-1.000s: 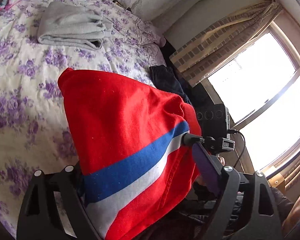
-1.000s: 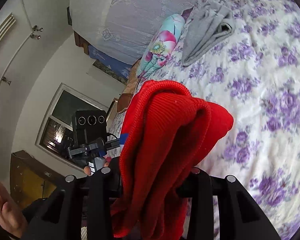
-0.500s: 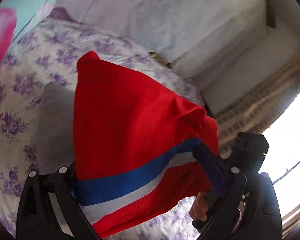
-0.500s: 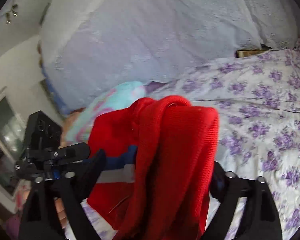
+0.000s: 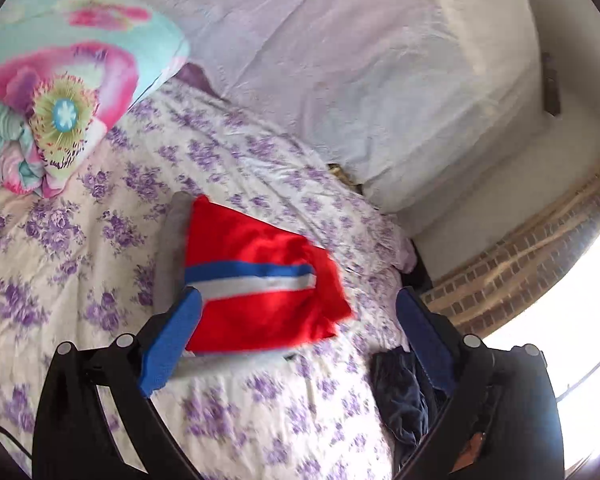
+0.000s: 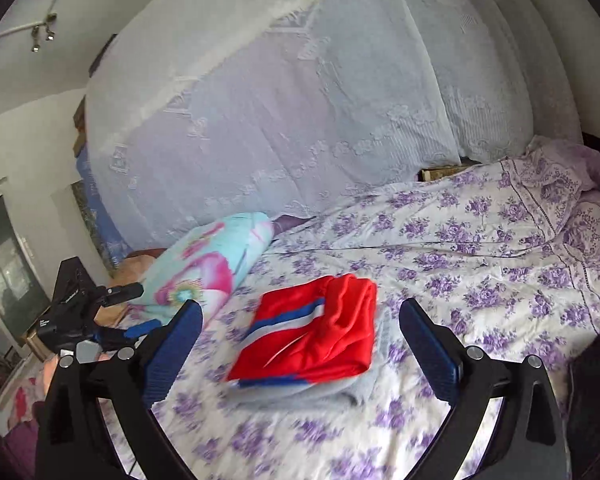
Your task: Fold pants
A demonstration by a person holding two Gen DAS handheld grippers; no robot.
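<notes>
Now released, red pants point(image 6: 312, 336) folded atop grey garment point(image 6: 300, 394), both hand-held grippers point(image 5: 300, 332) point(image 6: 300, 340) wide open, empty.

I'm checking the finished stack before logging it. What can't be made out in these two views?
- Grey garment under the red pants: mostly covered, both views; its kind unreadable.
- Dark clothing, left wrist view: hidden behind the left gripper finger.
- Left gripper in the right wrist view: cut off behind the right gripper.

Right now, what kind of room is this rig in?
Most likely a home bedroom. A bed with a purple floral sheet fills both views, a flowered pillow lies on it, and folded red pants rest on a grey garment. A curtained window is at the side.
</notes>
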